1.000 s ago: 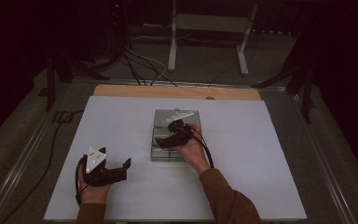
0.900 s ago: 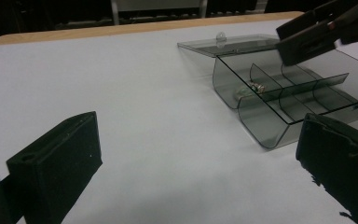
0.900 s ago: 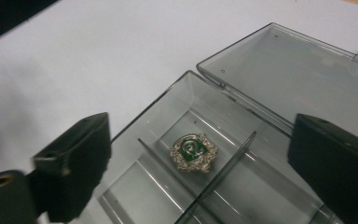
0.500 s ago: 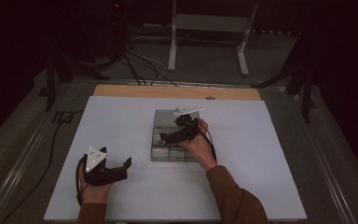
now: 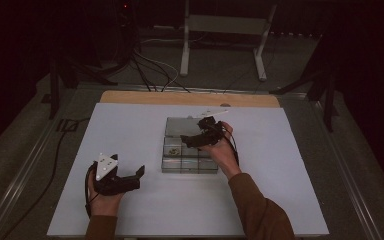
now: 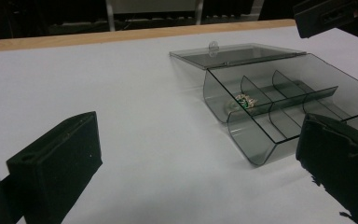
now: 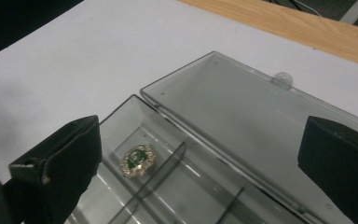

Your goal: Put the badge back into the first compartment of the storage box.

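An open clear plastic box (image 6: 279, 107) on a white surface (image 6: 135, 112), a small green brooch (image 6: 246, 101) in one compartment.

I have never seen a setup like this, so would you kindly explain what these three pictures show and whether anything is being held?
A person holds a two-jaw tool in each hand. The high view looks down on the white table; the other two cameras ride on the tools, looking along their black jaws. On the table lies a smoky clear compartment box, lid folded open flat. A small gold brooch with a green stone sits in a corner compartment. The right gripper hangs over the box, the left gripper rests beside it; both are open, holding nothing.
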A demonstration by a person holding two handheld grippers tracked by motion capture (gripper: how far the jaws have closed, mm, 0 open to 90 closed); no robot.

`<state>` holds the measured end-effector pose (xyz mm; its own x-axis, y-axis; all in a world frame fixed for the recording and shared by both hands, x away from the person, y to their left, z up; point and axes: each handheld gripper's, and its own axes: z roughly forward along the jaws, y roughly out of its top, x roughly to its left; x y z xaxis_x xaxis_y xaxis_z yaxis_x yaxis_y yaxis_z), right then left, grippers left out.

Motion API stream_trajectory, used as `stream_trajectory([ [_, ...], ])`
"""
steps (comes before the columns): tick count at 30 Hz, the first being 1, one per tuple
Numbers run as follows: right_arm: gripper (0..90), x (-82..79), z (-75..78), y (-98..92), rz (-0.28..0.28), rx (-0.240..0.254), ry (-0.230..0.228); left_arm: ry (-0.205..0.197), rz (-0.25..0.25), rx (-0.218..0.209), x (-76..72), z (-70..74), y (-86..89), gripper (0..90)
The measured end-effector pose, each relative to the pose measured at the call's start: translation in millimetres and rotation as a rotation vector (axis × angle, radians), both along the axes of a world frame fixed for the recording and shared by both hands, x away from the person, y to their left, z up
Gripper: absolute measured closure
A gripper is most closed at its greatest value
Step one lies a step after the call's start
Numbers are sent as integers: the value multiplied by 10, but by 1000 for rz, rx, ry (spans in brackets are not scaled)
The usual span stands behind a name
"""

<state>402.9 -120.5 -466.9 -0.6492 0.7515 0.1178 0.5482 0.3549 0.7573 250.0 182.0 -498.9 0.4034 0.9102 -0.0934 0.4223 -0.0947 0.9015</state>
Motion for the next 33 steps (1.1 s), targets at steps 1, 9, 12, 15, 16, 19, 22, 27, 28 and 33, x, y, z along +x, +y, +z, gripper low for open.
stream_trajectory([
  [1, 0, 8, 3, -18, -6, 2, -1, 0, -2, -1, 6, 5, -7, 17],
  [9, 0, 80, 15, -159, -43, 20, -6, 0, -14, -6, 88, 32, -96, 17],
  [12, 0, 113, 2, -209, -60, 20, -2, 0, -18, -16, 112, 35, -131, 17],
  [15, 0, 135, -12, -244, -73, 16, 1, 5, -21, -17, 137, 26, -166, 18],
  [16, 0, 146, -18, -259, -80, 14, 1, 6, -21, -18, 141, 24, -173, 18],
  [19, 0, 172, -29, -294, -94, 17, 7, 10, -24, -19, 163, 23, -203, 18],
  [22, 0, 192, -40, -325, -102, 20, 7, 11, -25, -22, 181, 20, -229, 18],
  [27, 0, 226, -60, -379, -121, 28, 13, 19, -32, -17, 206, 1, -283, 18],
  [28, 0, 232, -66, -389, -123, 30, 15, 21, -33, -16, 211, -3, -296, 18],
  [33, 0, 264, -93, -439, -136, 37, 20, 27, -43, -16, 247, -25, -357, 18],
])
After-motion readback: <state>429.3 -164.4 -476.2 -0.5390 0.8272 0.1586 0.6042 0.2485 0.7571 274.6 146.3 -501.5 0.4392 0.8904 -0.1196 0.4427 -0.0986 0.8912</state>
